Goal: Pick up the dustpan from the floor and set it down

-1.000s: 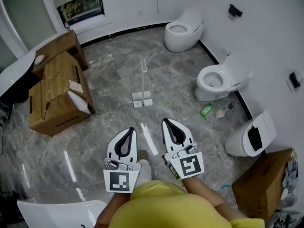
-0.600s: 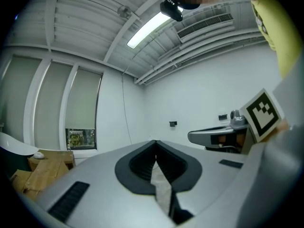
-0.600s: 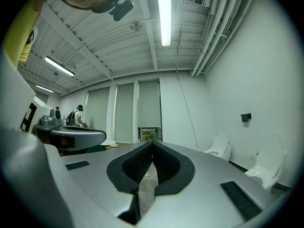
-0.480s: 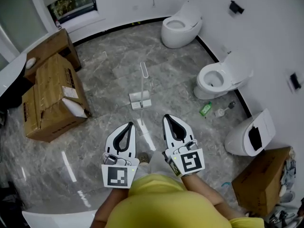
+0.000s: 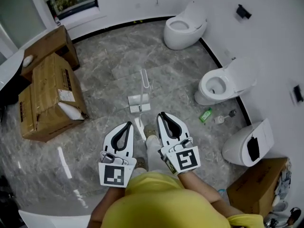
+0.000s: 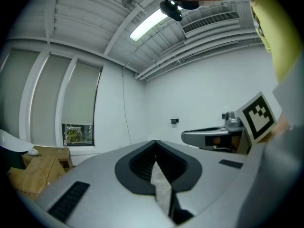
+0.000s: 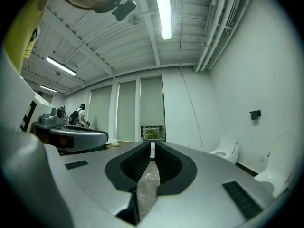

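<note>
a bright yellow short-sleeved shirt [image 5: 156,203] over pale trousers [image 5: 153,152].

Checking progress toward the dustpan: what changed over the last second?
The left gripper and right gripper were carried forward, closer to the dustpan standing on the floor. The right gripper's jaws are opening, nothing between them. Nothing was grasped. The dustpan, boxes and toilets stayed put.

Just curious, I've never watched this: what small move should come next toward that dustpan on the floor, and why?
Probably ease the right tool forward and down toward the upright handle of the dustpan, opening wider. Its jaws are only starting to open, nothing is between them, and the dustpan stands on the floor just ahead, untouched.
</note>
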Demonstrator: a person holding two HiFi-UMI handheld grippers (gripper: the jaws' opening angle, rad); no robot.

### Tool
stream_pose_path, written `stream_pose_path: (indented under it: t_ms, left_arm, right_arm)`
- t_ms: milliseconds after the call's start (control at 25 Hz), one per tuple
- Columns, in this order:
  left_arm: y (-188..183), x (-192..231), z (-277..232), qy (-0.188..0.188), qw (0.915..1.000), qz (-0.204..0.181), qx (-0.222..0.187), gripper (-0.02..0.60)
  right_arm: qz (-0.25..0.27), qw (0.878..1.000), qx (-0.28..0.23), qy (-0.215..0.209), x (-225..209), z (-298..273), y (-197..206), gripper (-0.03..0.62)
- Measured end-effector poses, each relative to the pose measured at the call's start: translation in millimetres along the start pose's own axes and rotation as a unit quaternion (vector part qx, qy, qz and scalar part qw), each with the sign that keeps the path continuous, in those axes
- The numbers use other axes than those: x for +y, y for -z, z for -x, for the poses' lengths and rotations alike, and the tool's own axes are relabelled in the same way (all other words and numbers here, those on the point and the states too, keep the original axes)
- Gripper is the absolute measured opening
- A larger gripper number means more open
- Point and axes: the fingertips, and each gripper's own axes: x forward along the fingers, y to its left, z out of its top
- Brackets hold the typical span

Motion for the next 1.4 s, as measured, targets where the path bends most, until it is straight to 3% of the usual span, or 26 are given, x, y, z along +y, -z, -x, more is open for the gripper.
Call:
stream_pose_path:
  t_ms: [160,440,760,1040,1400]
  left_arm:
    - [1,22,-43,-0.009,0.9999,-0.003,0.003,0.003]
    - [8,57,-122,-0.035,0.9991,0.013,0.019,0.003]
    - [27,91,-193,-0.066,0.9963,0.029,0.046,0.003]
    - [41,117,-235,-0.103,0.9919,0.019,0.072,0.003]
    - [58,124,-255,-0.096,0.9912,0.023,0.088,0.003]
  right_arm:
    - [0.008,1.0,0.001,-0.024,-20,-46,11,0.051]
    - [0.005,0.996,0.058,-0.062,-67,-127,48,0.073]
    - [-0.035,0.979,0.152,-0.129,-105,-197,107,0.107]
    - [-0.074,0.95,0.233,-0.194,-119,-224,160,0.157]
    - [-0.187,0.9,0.313,-0.237,-107,-238,210,0.248]
